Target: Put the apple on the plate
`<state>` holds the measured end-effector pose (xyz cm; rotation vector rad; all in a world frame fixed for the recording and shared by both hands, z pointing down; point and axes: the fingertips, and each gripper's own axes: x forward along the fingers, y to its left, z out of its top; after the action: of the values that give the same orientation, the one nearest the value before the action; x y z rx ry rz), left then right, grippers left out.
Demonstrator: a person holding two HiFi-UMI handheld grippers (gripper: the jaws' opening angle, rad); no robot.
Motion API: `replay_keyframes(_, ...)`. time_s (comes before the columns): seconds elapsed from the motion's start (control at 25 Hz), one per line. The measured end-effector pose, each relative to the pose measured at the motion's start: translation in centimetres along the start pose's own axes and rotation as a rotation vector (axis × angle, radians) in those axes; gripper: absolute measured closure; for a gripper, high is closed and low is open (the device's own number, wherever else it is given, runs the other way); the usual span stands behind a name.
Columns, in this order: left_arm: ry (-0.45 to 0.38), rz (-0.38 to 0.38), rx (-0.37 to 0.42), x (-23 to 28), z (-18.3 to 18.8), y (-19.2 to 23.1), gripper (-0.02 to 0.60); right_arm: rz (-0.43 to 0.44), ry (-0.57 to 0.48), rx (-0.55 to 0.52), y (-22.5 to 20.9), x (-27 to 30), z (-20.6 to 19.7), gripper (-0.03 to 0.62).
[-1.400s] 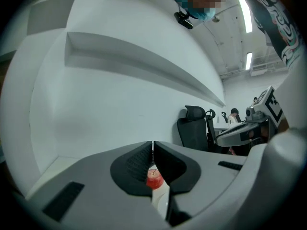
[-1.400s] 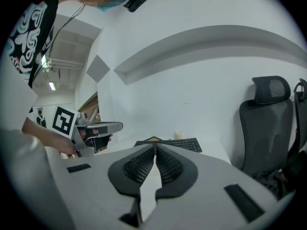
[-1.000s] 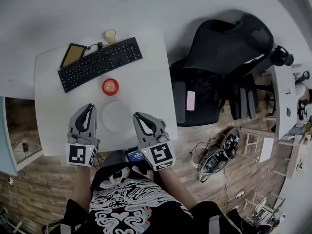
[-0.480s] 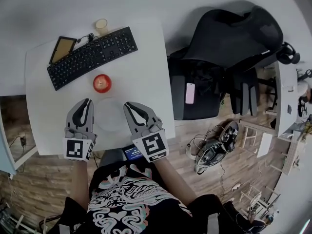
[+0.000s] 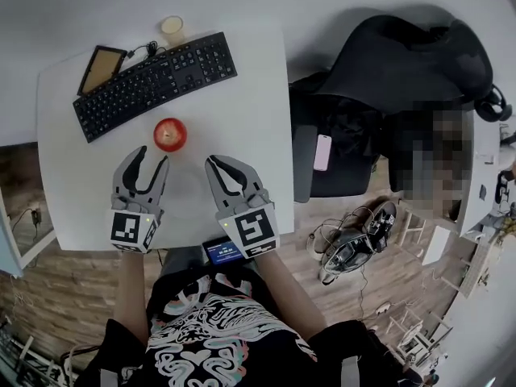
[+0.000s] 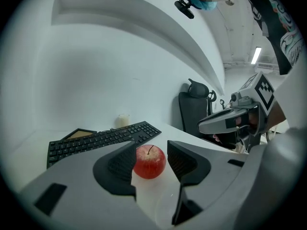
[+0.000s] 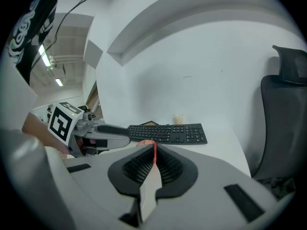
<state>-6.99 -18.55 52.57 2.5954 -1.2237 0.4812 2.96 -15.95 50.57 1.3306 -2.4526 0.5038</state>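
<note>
A red apple (image 5: 170,134) sits on the white table (image 5: 250,95), just in front of the keyboard. The white plate (image 5: 187,190) lies nearer me, between the two grippers, faint against the table. My left gripper (image 5: 151,156) points at the apple from just short of it. Its jaws are opening and nothing is between the pads. In the left gripper view the apple (image 6: 149,161) shows beyond the jaw gap, untouched. My right gripper (image 5: 219,161) hovers at the plate's right side, shut and empty. A sliver of apple (image 7: 152,145) shows past its jaws.
A black keyboard (image 5: 153,75) lies across the back of the table, with a dark tablet (image 5: 101,67) at its left and a pale candle (image 5: 171,29) behind it. A black office chair (image 5: 387,79) with a phone (image 5: 324,151) on its seat stands right of the table.
The left gripper's jaws have gone from shut to spread open. Both grippers have sunk toward the table, and the left one now stands closer to the apple.
</note>
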Motion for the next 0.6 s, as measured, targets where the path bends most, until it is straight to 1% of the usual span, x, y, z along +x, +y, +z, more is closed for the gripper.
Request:
replay_keyframes(0.16,0.04,-0.01,-0.007,1.4,-1.7,0.6,0.357,0.009,0.018,0.007,-0.7,1.8,-0.8,0.562)
replay_keyframes(0.28,0.063,0.011,0.004,2.2,-2.7,1.5,0.313,0.019,0.026,0.002,-0.8,3.1,-1.0,0.562)
replay_keyframes(0.36,0.064,0.031,0.003,2.8,-2.9,2.1,0.254,0.027,0.031,0.001,-0.7,3.6,-1.1,0.562)
replay_keyframes(0.4,0.069,0.029,0.001,3.2,-2.9,2.1,0.237,0.033,0.034,0.003,-0.8,3.8,-1.3,0.562)
replay_keyframes(0.6,0.12,-0.029,0.017,5.6,-3.6,1.2,0.219,0.043,0.053,0.027,-1.4,4.5,-2.3,0.562)
